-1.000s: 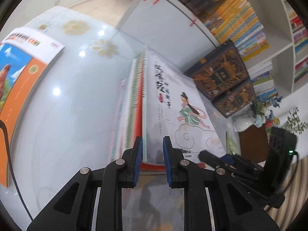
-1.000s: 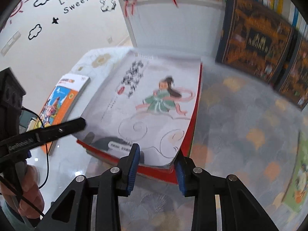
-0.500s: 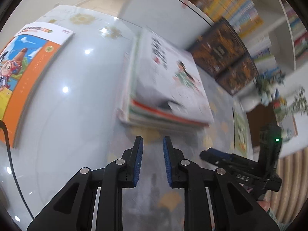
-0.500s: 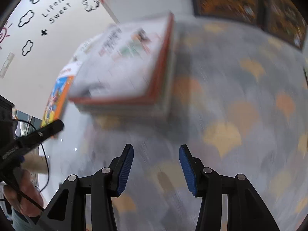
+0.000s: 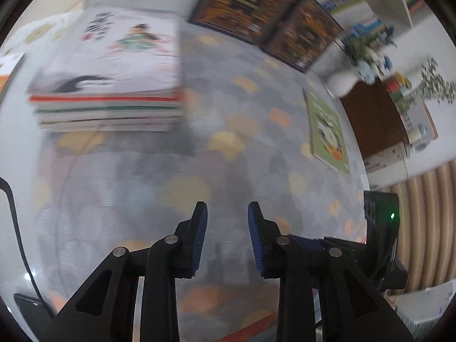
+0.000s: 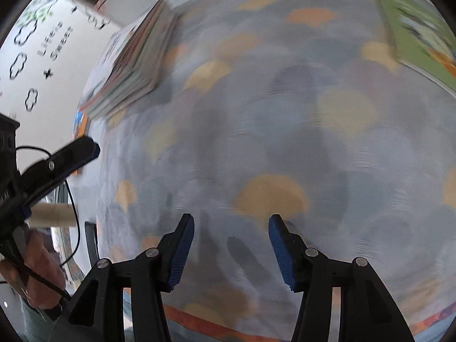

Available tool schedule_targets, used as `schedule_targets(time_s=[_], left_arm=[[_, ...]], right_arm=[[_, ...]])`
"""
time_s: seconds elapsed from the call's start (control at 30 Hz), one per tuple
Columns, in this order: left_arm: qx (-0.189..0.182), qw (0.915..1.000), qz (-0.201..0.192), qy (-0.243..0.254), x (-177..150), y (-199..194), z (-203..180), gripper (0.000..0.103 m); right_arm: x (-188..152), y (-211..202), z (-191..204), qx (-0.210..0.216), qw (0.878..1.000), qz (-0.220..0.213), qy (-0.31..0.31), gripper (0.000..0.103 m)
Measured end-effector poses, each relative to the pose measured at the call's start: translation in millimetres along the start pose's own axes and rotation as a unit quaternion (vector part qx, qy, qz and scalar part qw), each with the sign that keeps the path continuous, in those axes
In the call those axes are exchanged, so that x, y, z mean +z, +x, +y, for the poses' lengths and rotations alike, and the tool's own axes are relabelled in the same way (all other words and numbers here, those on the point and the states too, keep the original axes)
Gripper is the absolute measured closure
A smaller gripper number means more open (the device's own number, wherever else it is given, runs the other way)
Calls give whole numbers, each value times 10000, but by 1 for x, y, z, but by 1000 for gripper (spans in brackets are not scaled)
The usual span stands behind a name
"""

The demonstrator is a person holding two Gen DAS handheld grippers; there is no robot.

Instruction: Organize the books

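Note:
A stack of books (image 5: 108,85), topped by a white cover with a figure in green, lies on the patterned tablecloth (image 5: 228,148) at the upper left of the left wrist view. In the right wrist view the same stack (image 6: 134,62) sits upper left. A green picture book (image 5: 329,131) lies flat on the right; it shows again at the right wrist view's upper right (image 6: 419,37). My left gripper (image 5: 226,213) hovers over bare cloth, its jaws opening with nothing between them. My right gripper (image 6: 230,225) is also over bare cloth, its jaws opening and empty.
Two dark ornate boxes (image 5: 268,17) lean against the white shelf behind the table. A white vase with flowers (image 5: 344,79) stands at the far right edge. An orange book (image 6: 81,119) lies left of the stack. A hand (image 6: 37,270) holds the other gripper at lower left.
Both grippers have let go of the stack's top book and pulled back and to the right over the cloth. Their jaws have widened, the right more than the left.

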State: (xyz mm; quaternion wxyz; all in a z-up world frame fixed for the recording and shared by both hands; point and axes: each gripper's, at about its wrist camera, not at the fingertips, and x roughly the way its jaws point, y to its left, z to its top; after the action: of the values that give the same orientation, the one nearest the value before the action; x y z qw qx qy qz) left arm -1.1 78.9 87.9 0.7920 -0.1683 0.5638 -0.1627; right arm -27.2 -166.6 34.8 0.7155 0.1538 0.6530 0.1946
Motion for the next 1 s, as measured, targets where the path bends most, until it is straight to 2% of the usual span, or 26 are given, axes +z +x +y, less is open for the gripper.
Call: schedule_targets(time_s=[0.23,0.33,0.63,0.83,1.0], left_arm=[[3,9995,145,289,-8,22,-68,76],[12,9992,212,346,-13,31,-92,76],[-24,9991,144,389,-14,61,-155,76],[-38,9983,319,482,0,100,-185,76],[39,9966,462,679,23,135,-203,76]], right_arm=[[6,-33,-62,89,9993,-41,368,50],[7,-49,-93,258,9978,-110,600,50],[17,-85,-151,178,9980,-274,547,49],[21,-98,-177,102,9988,-281,399,47],[37,-102,-206,11,9980,-334,531,46]])
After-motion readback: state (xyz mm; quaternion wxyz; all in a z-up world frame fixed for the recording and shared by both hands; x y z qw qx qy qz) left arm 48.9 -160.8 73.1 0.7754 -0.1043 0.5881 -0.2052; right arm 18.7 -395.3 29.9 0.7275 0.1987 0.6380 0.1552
